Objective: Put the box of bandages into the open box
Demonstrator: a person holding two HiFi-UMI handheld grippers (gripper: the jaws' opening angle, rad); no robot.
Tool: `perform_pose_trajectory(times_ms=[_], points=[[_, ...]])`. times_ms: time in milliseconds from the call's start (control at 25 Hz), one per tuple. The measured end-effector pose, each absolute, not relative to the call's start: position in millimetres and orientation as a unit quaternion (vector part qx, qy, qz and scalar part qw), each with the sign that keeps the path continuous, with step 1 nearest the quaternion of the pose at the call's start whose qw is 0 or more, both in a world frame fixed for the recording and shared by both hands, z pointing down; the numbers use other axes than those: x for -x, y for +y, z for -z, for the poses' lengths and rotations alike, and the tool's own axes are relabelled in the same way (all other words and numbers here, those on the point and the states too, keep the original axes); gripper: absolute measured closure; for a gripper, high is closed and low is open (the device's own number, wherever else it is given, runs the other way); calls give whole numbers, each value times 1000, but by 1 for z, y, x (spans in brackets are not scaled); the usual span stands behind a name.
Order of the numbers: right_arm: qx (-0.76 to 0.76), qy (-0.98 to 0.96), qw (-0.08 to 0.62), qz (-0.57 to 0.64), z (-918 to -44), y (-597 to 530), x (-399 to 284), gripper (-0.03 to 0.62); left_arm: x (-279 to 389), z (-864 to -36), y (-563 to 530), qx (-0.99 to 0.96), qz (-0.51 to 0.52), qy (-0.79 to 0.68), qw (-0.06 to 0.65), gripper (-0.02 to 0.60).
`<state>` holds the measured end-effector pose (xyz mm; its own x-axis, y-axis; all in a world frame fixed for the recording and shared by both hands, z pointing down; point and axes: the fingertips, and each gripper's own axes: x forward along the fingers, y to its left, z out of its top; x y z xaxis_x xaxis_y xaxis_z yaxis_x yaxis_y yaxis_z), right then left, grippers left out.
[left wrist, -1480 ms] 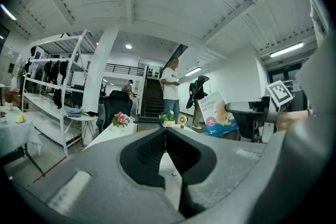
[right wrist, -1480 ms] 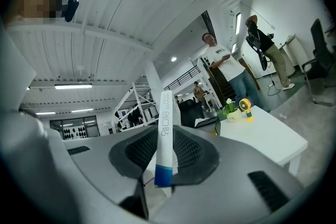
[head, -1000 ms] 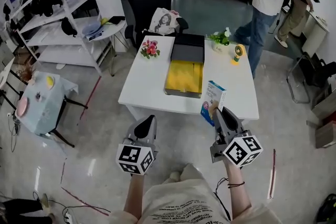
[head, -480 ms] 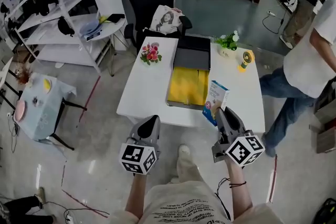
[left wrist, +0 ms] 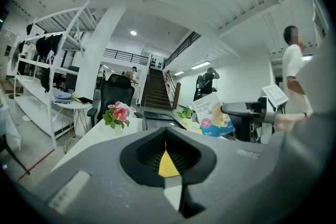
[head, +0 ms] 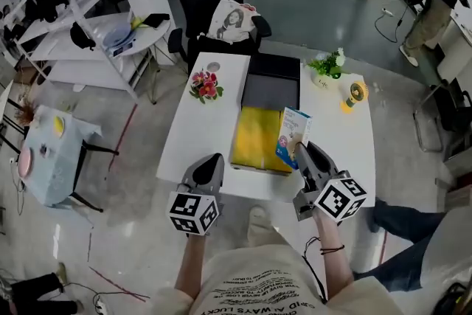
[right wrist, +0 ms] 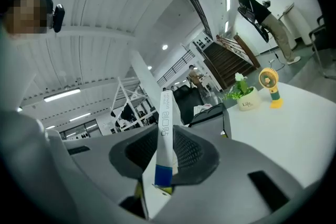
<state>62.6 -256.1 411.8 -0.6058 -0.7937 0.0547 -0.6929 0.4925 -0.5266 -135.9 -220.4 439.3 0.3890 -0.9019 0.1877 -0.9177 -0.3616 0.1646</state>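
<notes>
The white table (head: 198, 122) carries the open box (head: 254, 140), yellow lining up. Your right gripper (head: 301, 153) pinches the box of bandages (head: 293, 135) upright by its narrow faces, at the open box's right rim. Carry it a little further left until it hangs wholly over the yellow, tip it flat, lower it in, and only then let go. It seems partly outside the rim, though this steep angle makes that hard to judge. Your left gripper (head: 209, 166) is pressed together on nothing, so keep it clear. A second ago the bandages hung over the table's bare right side; they have since come across to the open box.
</notes>
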Motion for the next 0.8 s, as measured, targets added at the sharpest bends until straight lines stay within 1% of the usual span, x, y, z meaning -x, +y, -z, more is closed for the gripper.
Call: perform_pose_trajectory(times_ms=[440, 800], points=[[374, 862, 8, 343, -468, -321, -15, 503, 137, -490, -280, -806, -69, -563, 171, 560], [332, 837, -26, 434, -509, -346, 5, 503, 139, -523, -309, -787, -81, -573, 215, 559]])
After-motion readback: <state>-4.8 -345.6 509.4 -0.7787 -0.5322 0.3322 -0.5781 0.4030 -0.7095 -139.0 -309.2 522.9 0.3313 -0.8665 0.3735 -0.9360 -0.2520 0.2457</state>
